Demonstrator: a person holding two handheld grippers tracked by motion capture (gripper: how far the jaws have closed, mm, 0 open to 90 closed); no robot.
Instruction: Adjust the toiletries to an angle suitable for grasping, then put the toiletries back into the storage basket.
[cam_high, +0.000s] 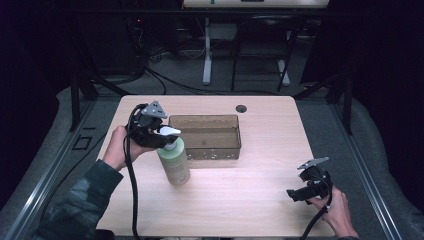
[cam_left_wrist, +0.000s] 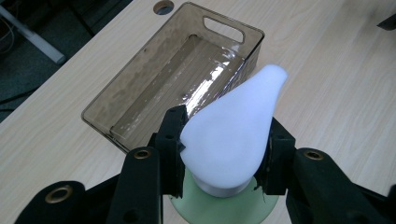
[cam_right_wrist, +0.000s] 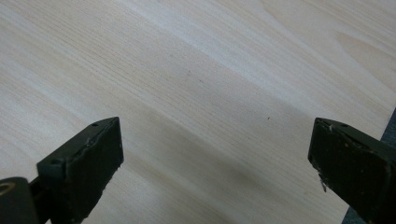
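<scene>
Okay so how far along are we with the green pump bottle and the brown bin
Done: the left gripper has closed on the bottle's white pump head. In hand: the green bottle stands on the table beside the empty brown bin, not inside. Left, probably: moving it into the bin. The right gripper is open over bare wood.

A pale green pump bottle (cam_high: 174, 162) with a white pump head (cam_left_wrist: 231, 128) stands tilted on the surface, just beside an empty, translucent brown bin (cam_high: 206, 136) with cut-out handles.
</scene>
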